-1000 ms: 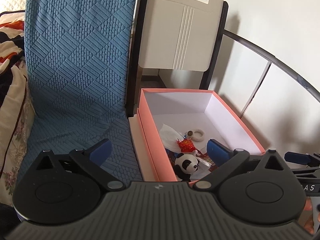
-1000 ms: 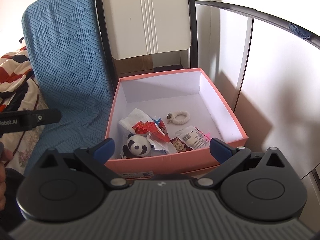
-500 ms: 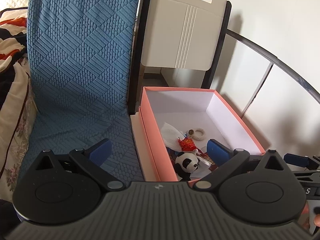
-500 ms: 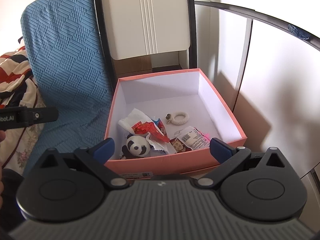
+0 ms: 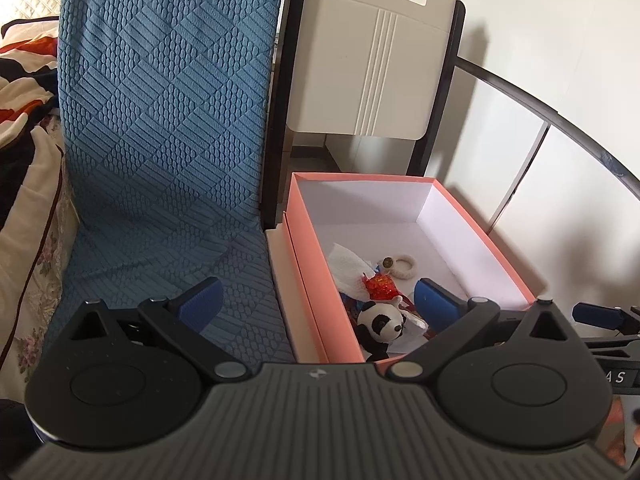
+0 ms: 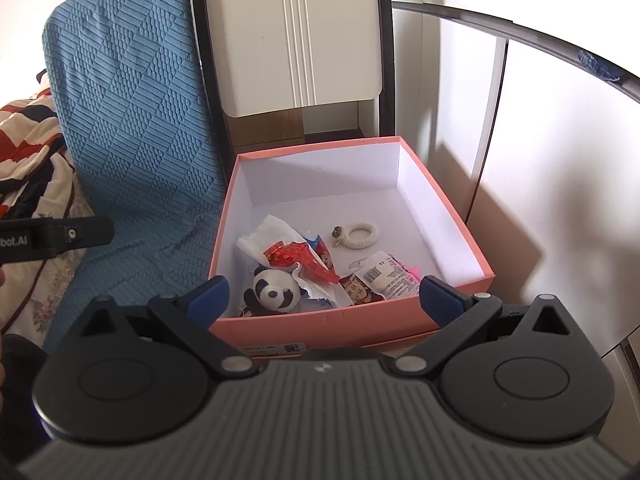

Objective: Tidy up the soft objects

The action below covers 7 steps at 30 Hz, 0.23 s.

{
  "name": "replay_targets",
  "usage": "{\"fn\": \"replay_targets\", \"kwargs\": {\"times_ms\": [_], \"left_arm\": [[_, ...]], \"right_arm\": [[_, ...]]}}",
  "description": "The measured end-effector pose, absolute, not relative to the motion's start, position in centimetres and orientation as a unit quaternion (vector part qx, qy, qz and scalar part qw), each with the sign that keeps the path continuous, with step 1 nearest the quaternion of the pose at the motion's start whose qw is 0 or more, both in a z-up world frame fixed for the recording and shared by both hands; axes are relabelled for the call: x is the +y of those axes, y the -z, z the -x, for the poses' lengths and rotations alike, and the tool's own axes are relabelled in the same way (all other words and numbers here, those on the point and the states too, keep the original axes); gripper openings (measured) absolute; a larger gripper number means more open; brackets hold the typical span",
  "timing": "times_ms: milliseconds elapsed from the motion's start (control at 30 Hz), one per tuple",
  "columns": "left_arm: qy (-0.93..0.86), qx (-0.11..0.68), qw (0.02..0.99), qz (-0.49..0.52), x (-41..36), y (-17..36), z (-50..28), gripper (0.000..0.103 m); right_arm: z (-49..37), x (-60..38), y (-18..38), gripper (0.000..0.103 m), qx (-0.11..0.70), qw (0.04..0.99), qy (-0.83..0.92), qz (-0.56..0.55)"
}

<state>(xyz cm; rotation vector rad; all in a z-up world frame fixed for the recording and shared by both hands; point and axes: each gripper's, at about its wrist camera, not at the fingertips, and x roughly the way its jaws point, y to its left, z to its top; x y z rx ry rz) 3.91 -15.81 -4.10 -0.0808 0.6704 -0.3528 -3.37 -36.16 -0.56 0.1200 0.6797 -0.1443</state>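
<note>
- White walls and a blue textured cushion (image 5: 160,152) stand behind the open pink box (image 6: 352,320).
- Both claws are spread wide and hold nothing: left claw (image 5: 316,304), right claw (image 6: 326,294).
- Panda plush (image 6: 274,290) lies in the near-left corner of the box, among wrappers.
- It sits just ahead of both claws; the right claw faces the box squarely and seems better placed.
</note>
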Motion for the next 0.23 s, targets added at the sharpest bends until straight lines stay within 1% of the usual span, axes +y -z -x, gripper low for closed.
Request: {"fn": "replay_targets", "kwargs": {"times_ms": [233], "left_arm": [[0.173, 0.322, 0.930, 0.039, -15.68, 4.03, -3.79, 0.103]], "right_arm": [[3.33, -36.14, 0.63, 0.103, 0.334, 0.938, 0.072, -0.059]]}}
